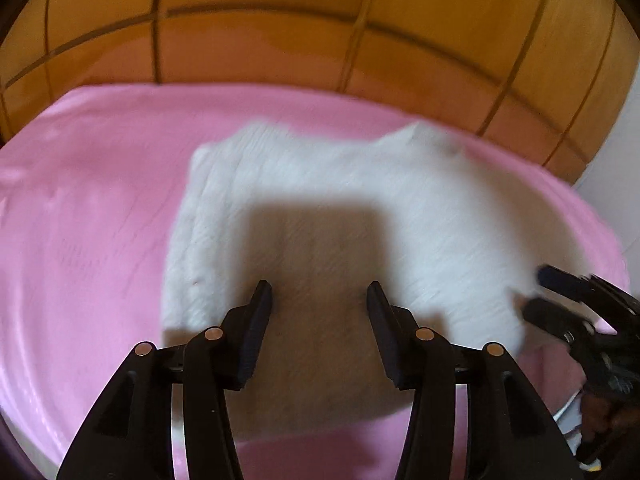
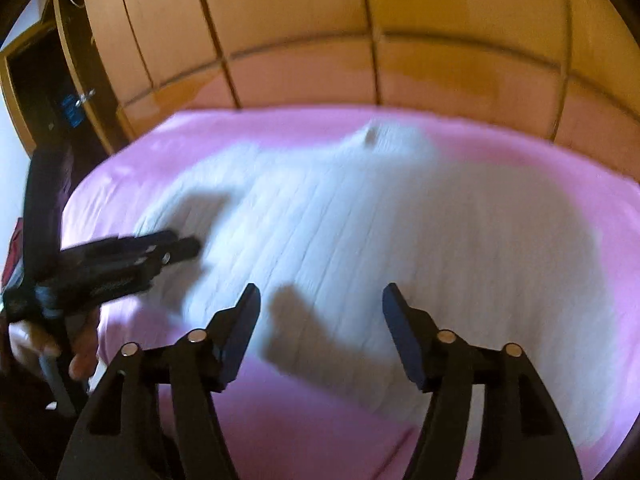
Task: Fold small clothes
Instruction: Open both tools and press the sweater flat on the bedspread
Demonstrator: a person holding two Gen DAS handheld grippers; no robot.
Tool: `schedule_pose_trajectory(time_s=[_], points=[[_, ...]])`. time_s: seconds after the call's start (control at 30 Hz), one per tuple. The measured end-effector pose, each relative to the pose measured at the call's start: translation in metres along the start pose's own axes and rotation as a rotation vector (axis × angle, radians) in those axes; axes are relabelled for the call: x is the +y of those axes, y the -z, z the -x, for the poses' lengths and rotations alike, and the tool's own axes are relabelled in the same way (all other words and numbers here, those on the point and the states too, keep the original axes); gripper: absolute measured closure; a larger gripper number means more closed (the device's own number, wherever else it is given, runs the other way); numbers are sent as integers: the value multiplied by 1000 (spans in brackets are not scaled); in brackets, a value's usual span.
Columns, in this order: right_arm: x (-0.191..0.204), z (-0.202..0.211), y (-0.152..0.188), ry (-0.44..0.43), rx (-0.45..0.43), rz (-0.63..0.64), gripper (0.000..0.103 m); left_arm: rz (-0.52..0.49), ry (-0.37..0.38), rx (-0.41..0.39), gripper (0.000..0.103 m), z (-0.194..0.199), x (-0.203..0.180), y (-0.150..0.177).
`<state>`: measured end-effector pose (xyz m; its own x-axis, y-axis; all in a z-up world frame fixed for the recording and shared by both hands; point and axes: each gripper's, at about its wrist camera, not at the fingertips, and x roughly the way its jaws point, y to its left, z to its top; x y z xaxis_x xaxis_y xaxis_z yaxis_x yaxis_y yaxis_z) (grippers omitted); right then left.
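My left claw (image 1: 320,292) is held apart with nothing between its pads, hovering over the near edge of a white ribbed garment (image 1: 340,200). My right claw (image 2: 320,296) is likewise spread and empty, above the same garment's near edge, so both seem poised to take its hem. The garment lies spread flat on a pink bed sheet (image 1: 88,208), probably laid out for folding. Beyond the bed stands a wooden wardrobe (image 1: 280,12). Both views are motion-blurred, so finer detail is unclear.
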<state>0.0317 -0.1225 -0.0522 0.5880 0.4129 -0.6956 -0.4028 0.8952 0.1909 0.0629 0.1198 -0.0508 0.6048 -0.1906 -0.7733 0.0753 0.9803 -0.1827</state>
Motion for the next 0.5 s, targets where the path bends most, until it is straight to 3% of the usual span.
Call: schedule_pose_trajectory(time_s=[0.07, 0.17, 0.27, 0.37, 0.5], points=[[-2, -17, 14, 43, 34, 5, 38, -17, -9, -12, 54, -3, 2, 6], [-3, -18, 15, 49, 13, 2, 38, -31, -49, -13, 54, 2, -8, 4], [-9, 0, 9, 29, -4, -39, 37, -10, -9, -34, 46, 13, -14, 4], [-27, 24, 8, 87, -44, -69, 32, -1, 3, -41, 46, 22, -18, 9], [-78, 45, 15, 202, -51, -195, 31, 5, -18, -52, 46, 28, -19, 16]])
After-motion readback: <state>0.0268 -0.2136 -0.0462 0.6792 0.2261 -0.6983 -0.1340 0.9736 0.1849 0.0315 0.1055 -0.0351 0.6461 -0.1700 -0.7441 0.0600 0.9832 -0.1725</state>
